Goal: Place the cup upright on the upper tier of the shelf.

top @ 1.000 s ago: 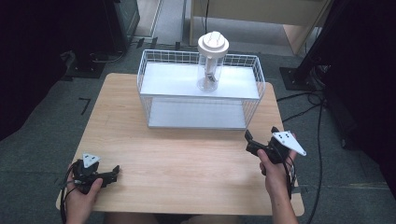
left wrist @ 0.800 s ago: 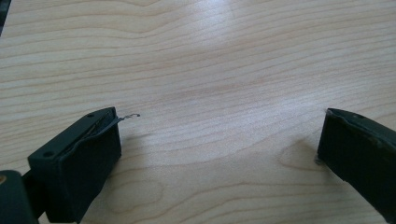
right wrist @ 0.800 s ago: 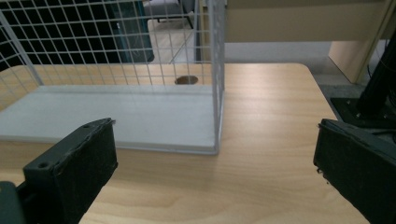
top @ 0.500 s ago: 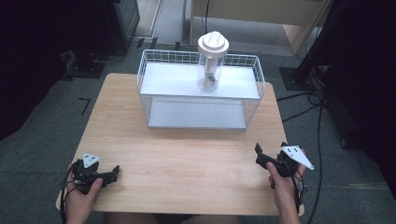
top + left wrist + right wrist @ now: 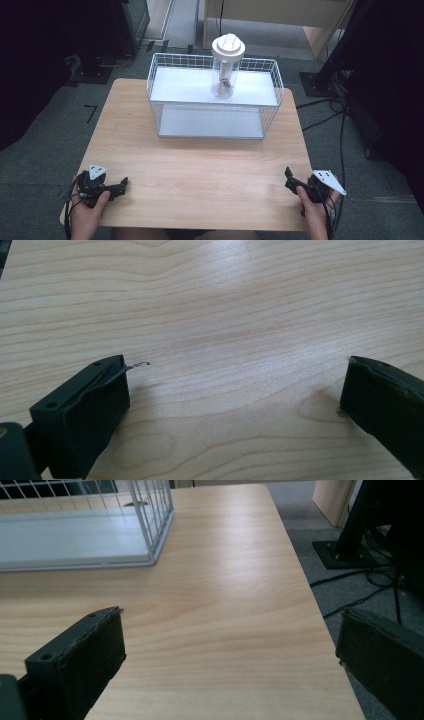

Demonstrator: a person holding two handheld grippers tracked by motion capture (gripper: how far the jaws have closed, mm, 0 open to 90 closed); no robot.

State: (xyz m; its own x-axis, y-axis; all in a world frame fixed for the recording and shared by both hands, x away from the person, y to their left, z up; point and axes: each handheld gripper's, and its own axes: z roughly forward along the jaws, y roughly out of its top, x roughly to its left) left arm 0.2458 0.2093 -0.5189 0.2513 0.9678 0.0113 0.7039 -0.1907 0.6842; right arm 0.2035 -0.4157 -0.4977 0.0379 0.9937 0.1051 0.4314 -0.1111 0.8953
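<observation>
Rack (image 5: 215,107) holds jar (image 5: 226,70) (lidded); jaws apparently spread.

Upright white-capped clear canister (image 5: 227,67) atop wire shelf (image 5: 266,107)

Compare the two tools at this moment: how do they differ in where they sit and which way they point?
The left tool sits at the table's near left corner, pointing right across the wood; the right tool sits at the near right edge, pointing up-left toward the wire rack. The left tool's own view looks at bare wood; the right tool's view catches the rack's corner and the floor. Both are open and hold nothing.
</observation>
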